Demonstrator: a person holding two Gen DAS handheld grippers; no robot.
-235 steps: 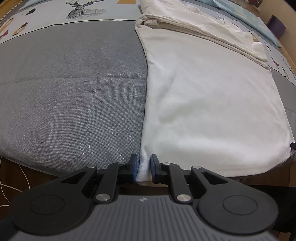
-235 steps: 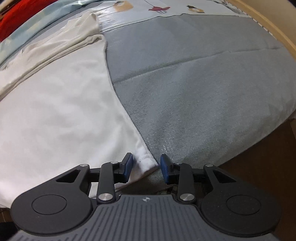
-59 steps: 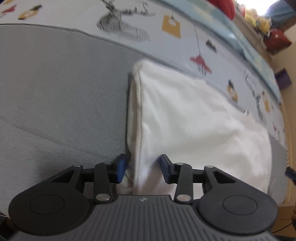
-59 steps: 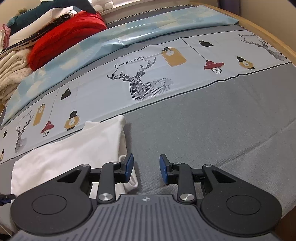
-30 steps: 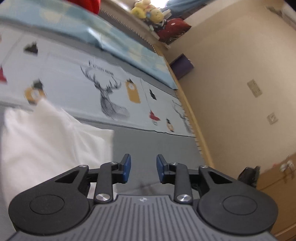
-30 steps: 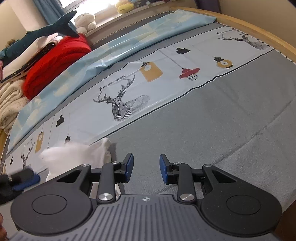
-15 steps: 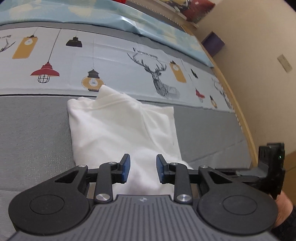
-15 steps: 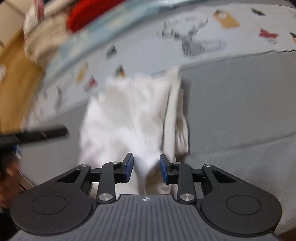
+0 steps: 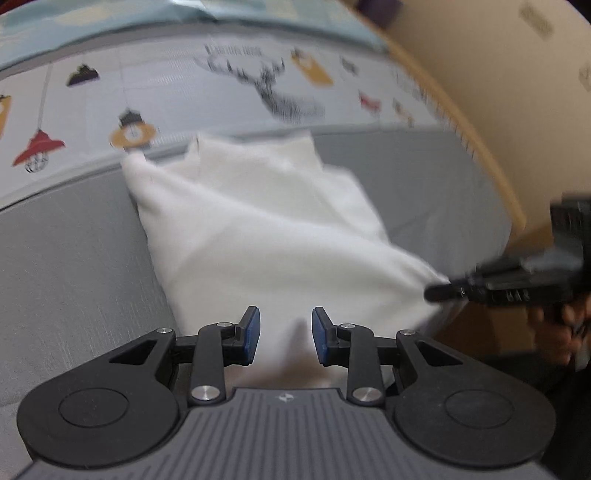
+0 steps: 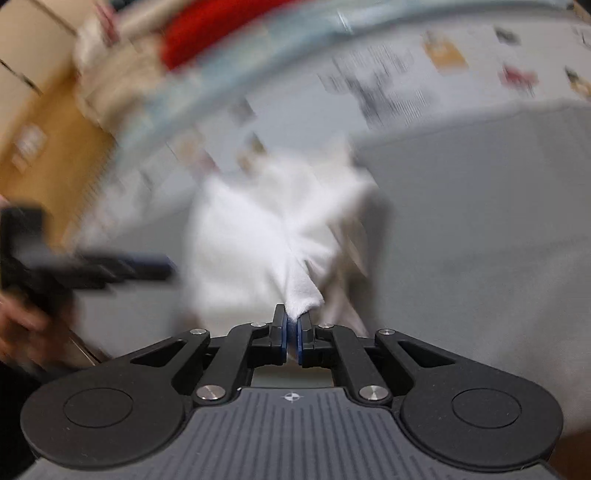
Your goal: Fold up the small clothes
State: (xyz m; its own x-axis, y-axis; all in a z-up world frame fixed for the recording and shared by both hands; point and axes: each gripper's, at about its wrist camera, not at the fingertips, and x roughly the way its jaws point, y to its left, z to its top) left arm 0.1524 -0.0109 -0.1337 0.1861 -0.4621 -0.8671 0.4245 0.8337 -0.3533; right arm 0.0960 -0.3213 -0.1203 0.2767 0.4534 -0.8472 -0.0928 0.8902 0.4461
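Observation:
A folded white garment (image 9: 266, 236) lies on the grey bedspread (image 9: 74, 258), blurred in both views. My left gripper (image 9: 285, 321) hovers open over its near edge, cloth showing between the blue pads (image 9: 252, 332) without touching them. In the right wrist view my right gripper (image 10: 293, 326) has its jaws closing tight on a pinched corner of the garment (image 10: 266, 236), which rises in a peak to the pads. That same gripper (image 9: 443, 291) shows at the right of the left wrist view, at the garment's right corner. The left gripper (image 10: 162, 267) appears at the left of the right wrist view.
Behind the garment runs a pale printed strip with a deer and lamps (image 9: 266, 85). The bed's wooden edge (image 9: 480, 147) curves down the right, with a beige wall beyond. A red blanket (image 10: 221, 29) and stacked clothes lie at the far end. A hand (image 9: 557, 332) holds the right gripper.
The right gripper went from open to shut on the garment's corner. The left gripper came lower and nearer to the garment's near edge, still open.

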